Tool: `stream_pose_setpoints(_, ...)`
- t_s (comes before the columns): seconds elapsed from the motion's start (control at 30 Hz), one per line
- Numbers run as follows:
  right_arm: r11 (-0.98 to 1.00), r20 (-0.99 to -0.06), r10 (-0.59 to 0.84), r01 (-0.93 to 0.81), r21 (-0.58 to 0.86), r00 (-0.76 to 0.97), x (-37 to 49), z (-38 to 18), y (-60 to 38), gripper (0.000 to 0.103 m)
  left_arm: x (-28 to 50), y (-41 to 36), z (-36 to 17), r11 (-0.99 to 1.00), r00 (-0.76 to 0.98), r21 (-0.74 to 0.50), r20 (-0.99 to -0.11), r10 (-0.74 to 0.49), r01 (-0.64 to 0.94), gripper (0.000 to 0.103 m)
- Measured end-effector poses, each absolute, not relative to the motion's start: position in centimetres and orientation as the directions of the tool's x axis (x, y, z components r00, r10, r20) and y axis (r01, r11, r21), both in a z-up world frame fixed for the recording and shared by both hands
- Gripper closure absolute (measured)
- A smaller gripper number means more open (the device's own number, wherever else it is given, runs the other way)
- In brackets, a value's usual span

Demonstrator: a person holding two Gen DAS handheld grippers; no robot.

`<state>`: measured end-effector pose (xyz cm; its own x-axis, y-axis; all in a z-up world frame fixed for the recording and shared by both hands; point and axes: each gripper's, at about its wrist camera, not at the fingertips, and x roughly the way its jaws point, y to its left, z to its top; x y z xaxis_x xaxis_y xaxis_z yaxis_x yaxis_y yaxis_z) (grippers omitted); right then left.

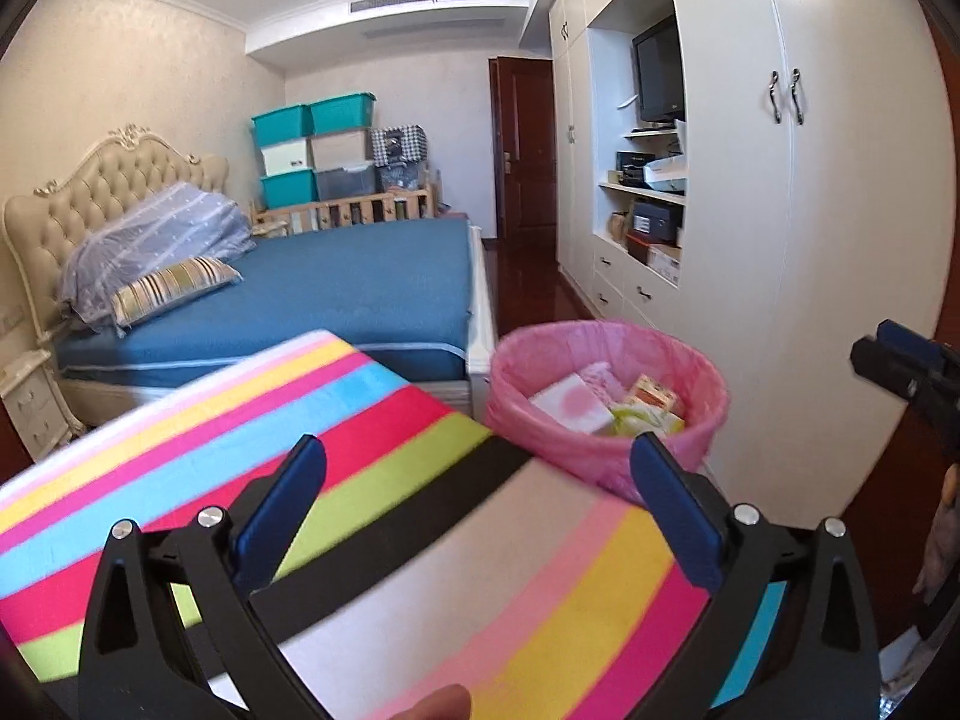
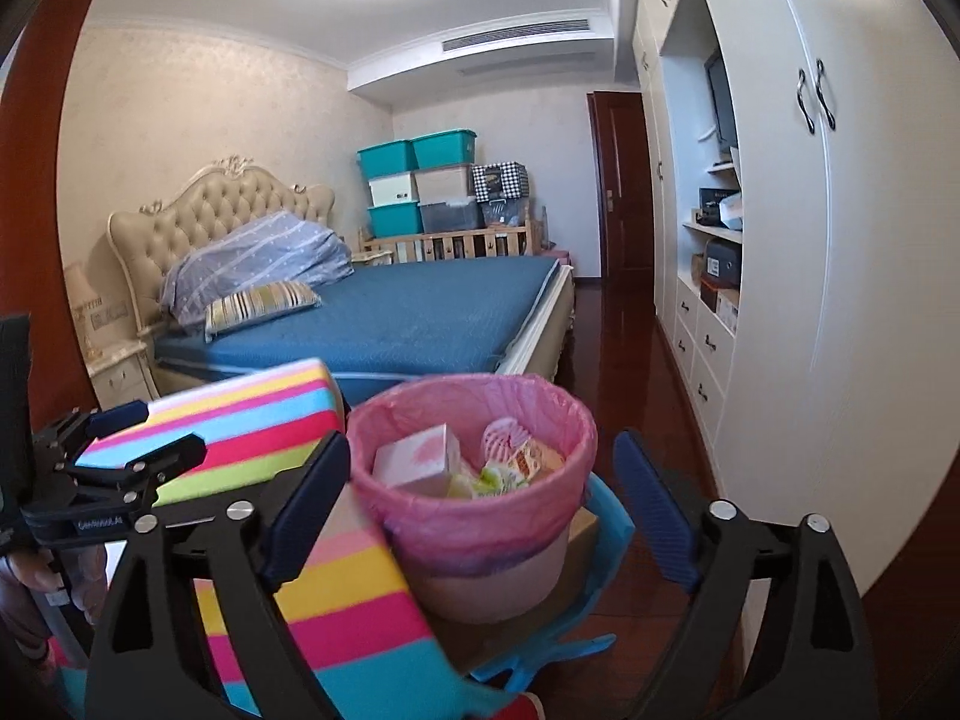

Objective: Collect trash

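1. The trash bin (image 2: pixel 474 516) is a round, pale tub lined with a pink plastic bag (image 1: pixel 606 414) whose top is folded down over the rim in a crinkled band.
2. Inside lie a white carton with a pink blotch (image 2: pixel 417 456), a small orange-printed box (image 1: pixel 654 396), green-and-yellow wrappers (image 2: pixel 489 480) and a pink perforated piece (image 2: pixel 504 435); the pile sits below the rim.
3. The bin stands on a cardboard box (image 2: pixel 579 540) with a light blue plastic piece (image 2: pixel 606 516) beside it, just off the right-hand edge of the striped surface (image 1: pixel 372 480).
4. That surface wears a cloth of pink, yellow, blue, red, green, black and white bands; its far corner points toward the bed (image 1: pixel 360 294).
5. The left gripper (image 1: pixel 480 510) hangs above the striped surface, its blue-padded fingers spread wide with nothing between them.
6. The right gripper (image 2: pixel 480 510) is likewise spread wide and empty, its fingers framing the bin to either side without touching it.
7. To the right of the bin, a strip of dark wooden floor (image 2: pixel 630 360) runs between the bed's footboard and the white wardrobe (image 1: pixel 780 240).
8. The wardrobe doors stand close on the bin's right side.
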<state>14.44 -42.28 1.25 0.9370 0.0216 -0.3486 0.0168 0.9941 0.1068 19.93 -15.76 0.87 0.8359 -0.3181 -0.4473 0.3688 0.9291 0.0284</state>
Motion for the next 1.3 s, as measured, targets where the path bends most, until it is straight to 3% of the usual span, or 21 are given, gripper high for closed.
stream_pose_setpoints(0.37,1.0,-0.461,-0.001,-0.005,-0.011,0.887,13.4,-1.9,-38.4,0.019,17.9,-14.0,-2.0,0.925,0.804,-0.008,-0.493,-0.333,0.379,0.005)
stream_pose_setpoints(1.3,1.0,-0.476,0.018,-0.024,-0.007,0.879,14.2,-2.5,-37.6,0.019,17.1,-15.4,-2.3,0.898,0.787,0.038,-0.499,-0.364,0.439,0.005)
